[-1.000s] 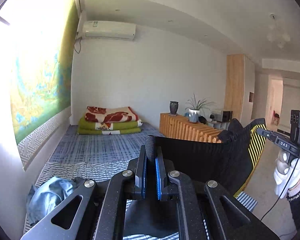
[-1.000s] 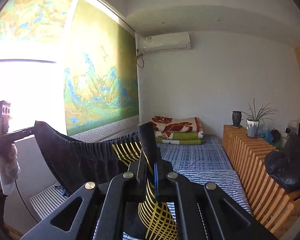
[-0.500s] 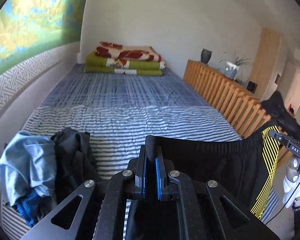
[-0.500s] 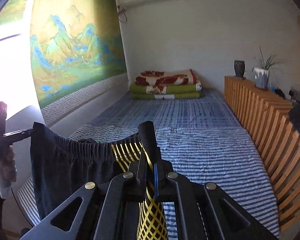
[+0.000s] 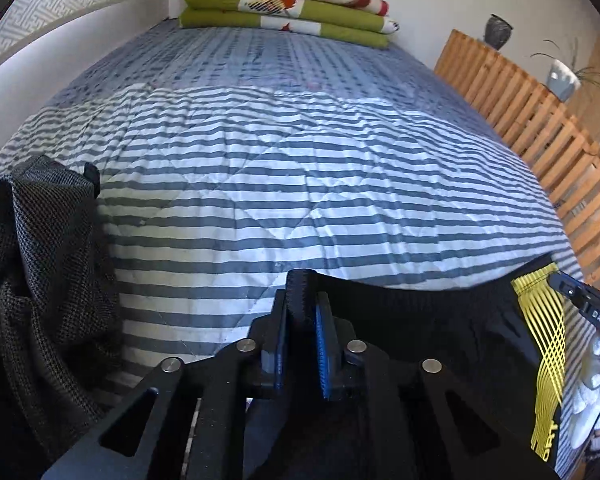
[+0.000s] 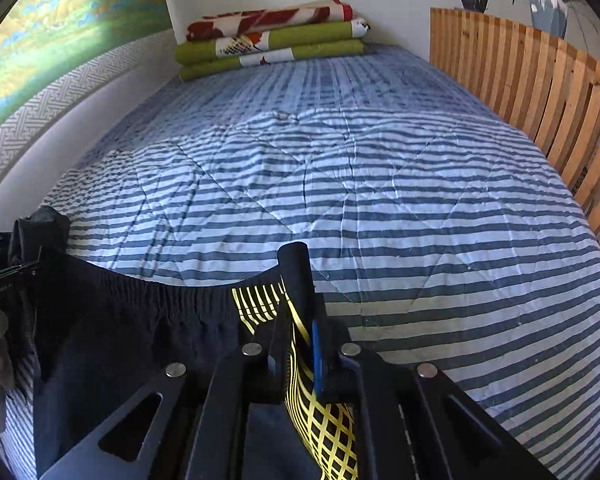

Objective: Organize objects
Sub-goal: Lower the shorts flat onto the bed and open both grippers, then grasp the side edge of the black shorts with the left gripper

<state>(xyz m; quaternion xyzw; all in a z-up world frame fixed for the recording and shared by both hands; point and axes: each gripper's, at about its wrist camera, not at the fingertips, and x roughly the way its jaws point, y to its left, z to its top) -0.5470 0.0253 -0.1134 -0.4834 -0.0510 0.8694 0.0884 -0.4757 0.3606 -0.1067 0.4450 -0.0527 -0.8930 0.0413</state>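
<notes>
Shorts [image 5: 440, 320], black with yellow lattice side panels, hang stretched by the waistband between my two grippers, low over the near end of the striped quilt [image 5: 300, 184]. My left gripper [image 5: 302, 320] has one waistband corner between its pads, and my right gripper [image 6: 295, 320] has the opposite corner, at the yellow panel. Both sets of jaws have just been easing apart, with cloth between them; whether either pair presses or has let go I cannot tell. I judge the laying-out nearly done, the release and any folding still ahead. A dark checked garment [image 5: 39, 264] lies crumpled at the quilt's left edge, unsorted. Folded blankets [image 5: 287, 4] sit stacked beyond the quilt's far end, against the wall.
</notes>
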